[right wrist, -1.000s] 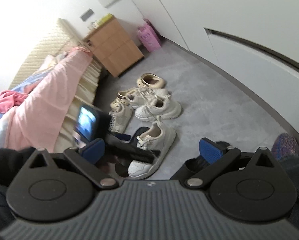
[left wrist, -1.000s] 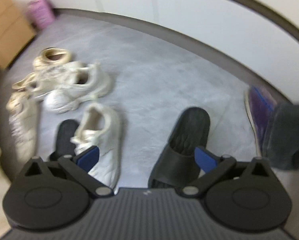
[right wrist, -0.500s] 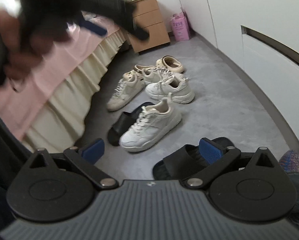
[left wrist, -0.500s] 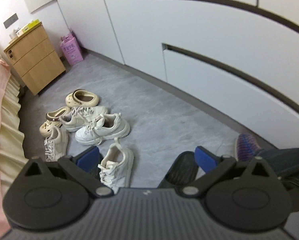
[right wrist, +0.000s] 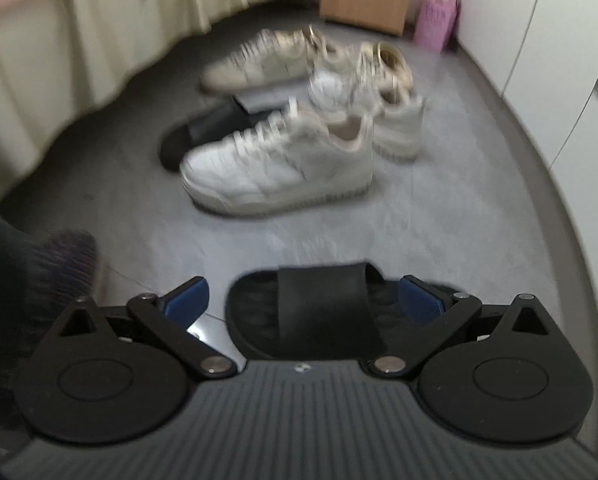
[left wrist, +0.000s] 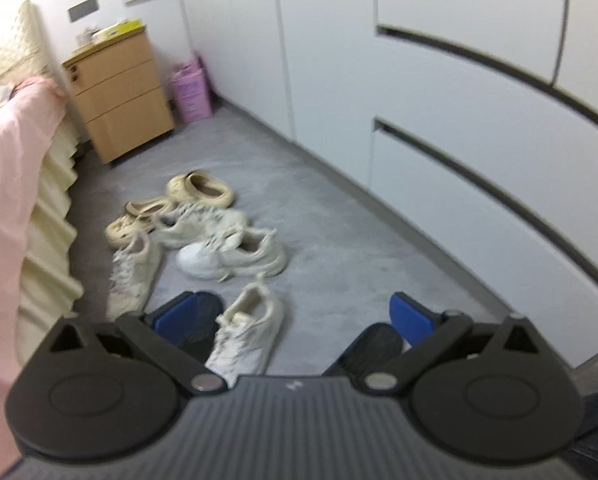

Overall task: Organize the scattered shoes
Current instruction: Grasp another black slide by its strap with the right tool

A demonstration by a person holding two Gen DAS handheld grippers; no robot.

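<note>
Right wrist view now lowered close over the black slide [right wrist: 311, 312], lying between the wide-apart fingers of the right gripper [right wrist: 303, 300], with left gripper [left wrist: 295, 312] raised, fingers also apart, empty, sneakers [left wrist: 235, 256] scattered beyond: likely reaching for the slide.

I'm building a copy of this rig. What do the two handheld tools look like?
Both match: the left tool and right tool each have a ribbed dark grey body, two round black pivot housings with silver pins, black linkage fingers and blue ridged pads. No cables show.
</note>
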